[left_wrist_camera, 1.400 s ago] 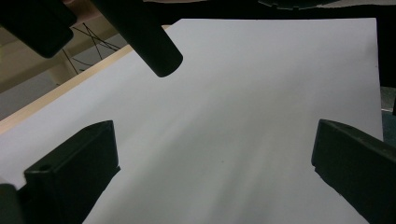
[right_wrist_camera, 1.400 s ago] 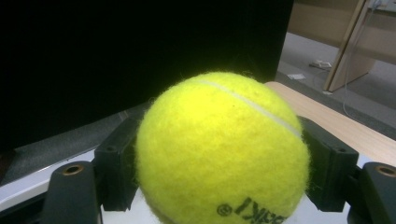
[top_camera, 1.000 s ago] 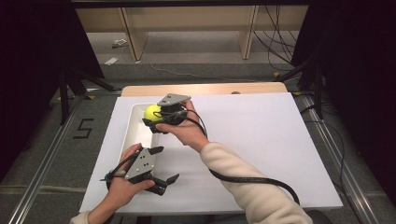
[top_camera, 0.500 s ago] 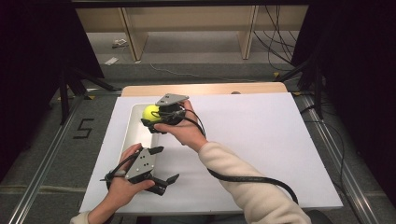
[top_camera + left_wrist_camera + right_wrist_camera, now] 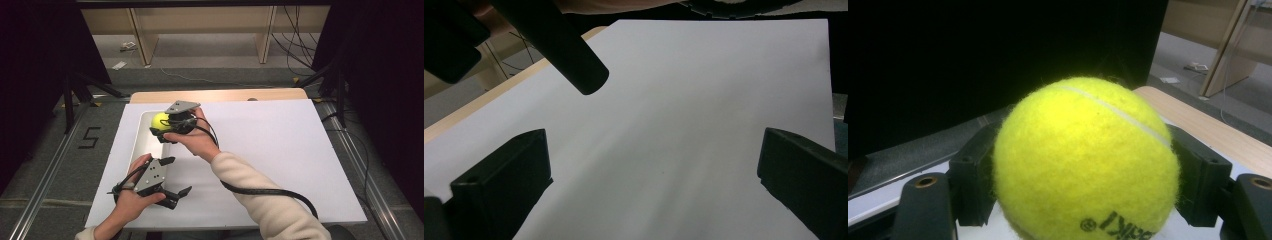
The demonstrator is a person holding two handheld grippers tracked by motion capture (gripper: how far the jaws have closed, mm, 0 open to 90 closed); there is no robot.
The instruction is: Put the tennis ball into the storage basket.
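From the high view I count one tennis ball (image 5: 160, 120), held by my right gripper (image 5: 162, 131) above the far end of the one white tray (image 5: 141, 145) on the desk (image 5: 280, 150), while my left gripper (image 5: 176, 175) hovers nearer me. In the left gripper view its jaws stand wide apart with nothing between them. In the right gripper view both jaws press against the ball's sides.

Ball (image 5: 160, 120) over tray (image 5: 141, 145), at sheet's (image 5: 280, 160) left.
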